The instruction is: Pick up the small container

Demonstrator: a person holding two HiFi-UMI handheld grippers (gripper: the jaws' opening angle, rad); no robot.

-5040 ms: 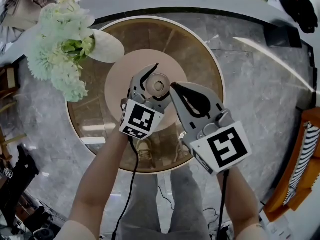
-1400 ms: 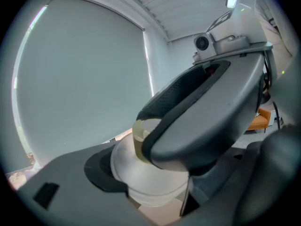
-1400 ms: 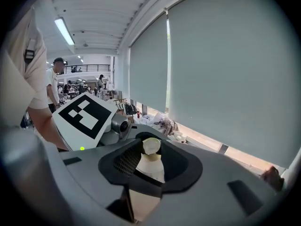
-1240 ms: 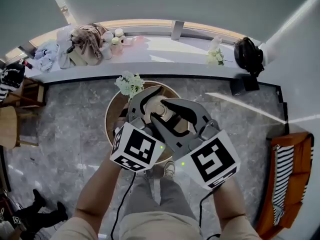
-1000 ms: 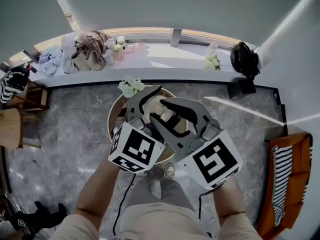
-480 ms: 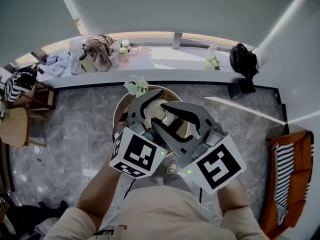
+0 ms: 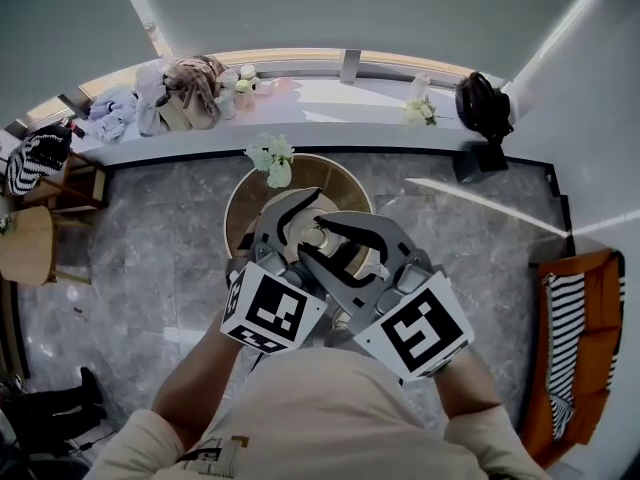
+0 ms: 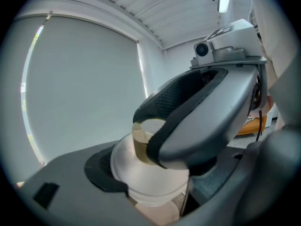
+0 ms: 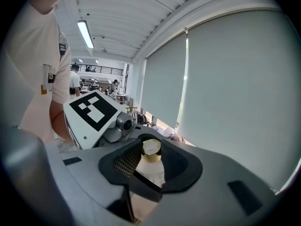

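The small container [image 7: 319, 234] is a frosted white jar with a gold cap, held up in the air close to the head camera. My left gripper [image 7: 305, 221] is shut on its frosted body [image 8: 150, 178]. My right gripper [image 7: 327, 244] reaches in from the right and is shut on the gold cap [image 9: 151, 149], whose top shows between its black pads [image 9: 129, 161]. In the left gripper view the right gripper's grey jaw covers much of the cap [image 8: 140, 138]. The left gripper's marker cube [image 9: 93, 111] shows behind the jar in the right gripper view.
Far below stands a round wooden table [image 7: 248, 193] with a vase of white flowers [image 7: 272, 156] on a grey marble floor. A white ledge [image 7: 330, 98] carries clothes and a black bag [image 7: 478, 103]. An orange seat with striped cloth [image 7: 578, 353] is at the right, a wooden stool [image 7: 25, 248] at the left.
Five seconds ago only the left gripper held the jar low over the table. Now both grip it far above the table. Over the last second the hold is unchanged and the view has shifted slightly.
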